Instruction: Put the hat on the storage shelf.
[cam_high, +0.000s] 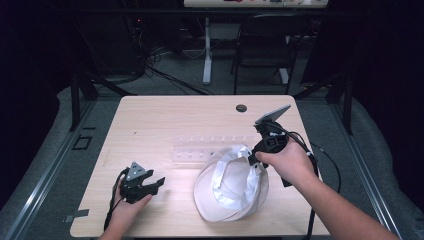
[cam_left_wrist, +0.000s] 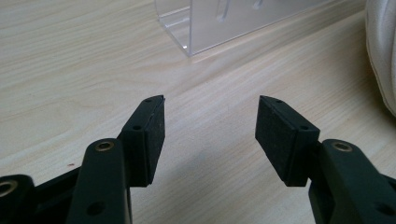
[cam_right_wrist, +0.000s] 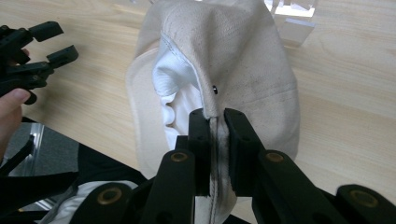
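Observation:
A cream cloth cap (cam_high: 231, 184) with a white lining lies on the wooden table (cam_high: 165, 120), its right edge lifted. My right gripper (cam_high: 253, 159) is shut on that edge; in the right gripper view its jaws pinch a seam of the cap (cam_right_wrist: 224, 60) between the pads (cam_right_wrist: 200, 135), right gripper (cam_right_wrist: 215, 116). My left gripper (cam_high: 159, 183) rests low at the front left of the table, apart from the cap. In the left gripper view its fingers (cam_left_wrist: 149, 135) stand wide apart over bare wood, left gripper (cam_left_wrist: 210, 109), with nothing between them.
A clear plastic rack (cam_high: 210, 148) lies on the table just behind the cap, also seen as a clear corner (cam_left_wrist: 210, 23) ahead of the left jaws. A dark round hole (cam_high: 241, 108) sits near the table's far edge. Chairs and cables stand beyond the table.

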